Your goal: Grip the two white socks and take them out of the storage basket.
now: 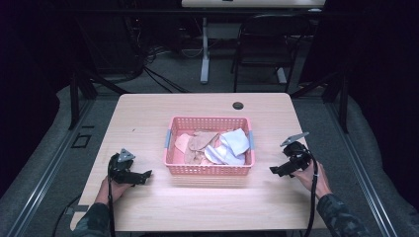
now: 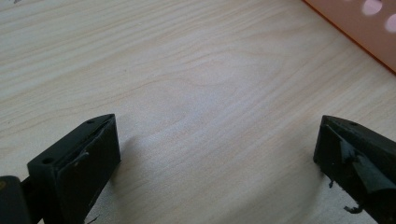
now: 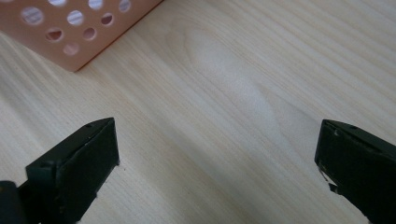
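Dark floor, cables and a chair (image 1: 269, 42) lie beyond a pale wood desk (image 1: 148, 113), where a pink basket (image 1: 209, 170) sits mid-desk holding crumpled cloths (image 1: 217, 145), some tan, some white. The left tongs (image 1: 146, 174) rest low on the desk just left of the basket's near corner, and the right tongs (image 1: 273, 170) rest just right of it; both point inward at the basket. In each gripper view the jaws stand wide apart with bare wood between them, so both are released and hold nothing. This looks like the start: nothing is yet out of the basket. The next move likely calls for one of the tongs to lift over the rim, come down on a cloth's raised fold, and close on it.
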